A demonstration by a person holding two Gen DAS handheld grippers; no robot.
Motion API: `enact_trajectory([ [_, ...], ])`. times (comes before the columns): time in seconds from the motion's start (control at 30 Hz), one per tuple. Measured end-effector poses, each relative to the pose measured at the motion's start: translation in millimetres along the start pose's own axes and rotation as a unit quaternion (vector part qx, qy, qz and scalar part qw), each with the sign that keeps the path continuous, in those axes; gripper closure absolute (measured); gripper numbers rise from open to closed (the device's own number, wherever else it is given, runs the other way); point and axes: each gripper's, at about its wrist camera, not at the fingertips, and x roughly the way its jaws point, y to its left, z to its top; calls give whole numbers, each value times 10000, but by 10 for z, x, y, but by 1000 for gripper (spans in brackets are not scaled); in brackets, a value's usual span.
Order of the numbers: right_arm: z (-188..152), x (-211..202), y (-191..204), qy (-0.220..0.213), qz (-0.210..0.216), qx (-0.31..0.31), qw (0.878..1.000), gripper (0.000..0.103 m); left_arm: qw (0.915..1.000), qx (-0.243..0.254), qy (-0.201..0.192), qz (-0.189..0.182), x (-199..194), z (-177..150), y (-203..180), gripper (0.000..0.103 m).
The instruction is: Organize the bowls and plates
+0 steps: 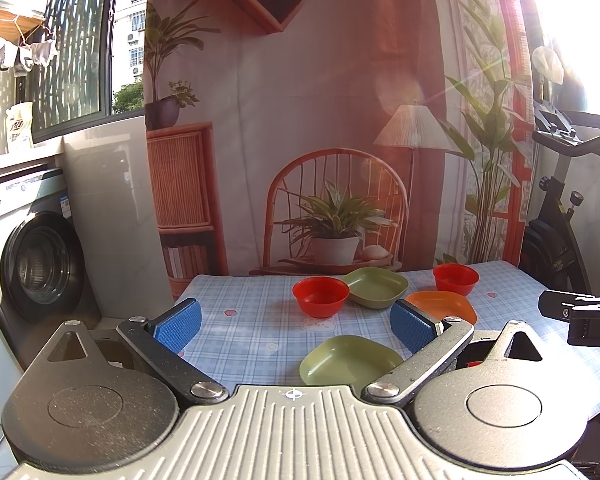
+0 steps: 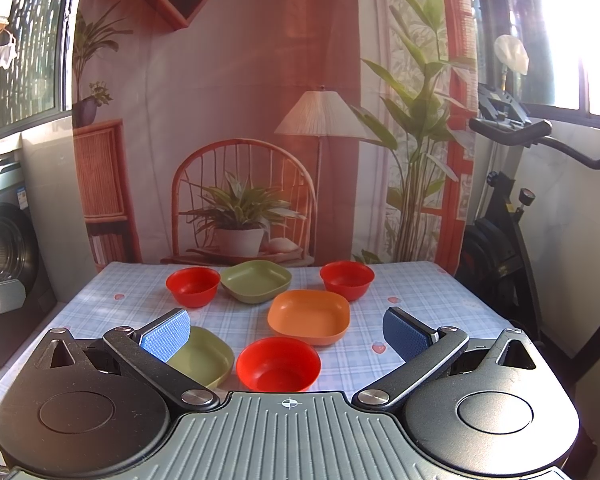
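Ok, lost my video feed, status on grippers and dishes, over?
Left gripper open, empty. Right gripper open, empty. Three red bowls, two green plates, orange plate loose on table, nothing stacked. Nothing in the way.

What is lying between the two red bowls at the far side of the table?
A green plate lies between the left red bowl and the right red bowl, clearest in the right wrist view.
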Motion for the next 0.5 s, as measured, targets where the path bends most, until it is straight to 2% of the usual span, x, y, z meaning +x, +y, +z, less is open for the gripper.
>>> enact_trajectory([
  [0.37, -18, 30, 13, 19, 58, 28, 10000, 0, 10000, 38, 41, -31, 22, 7, -25, 1],
  [0.5, 61, 101, -75, 49, 192, 116, 9997, 0, 10000, 4, 49, -46, 74, 92, 75, 1],
])
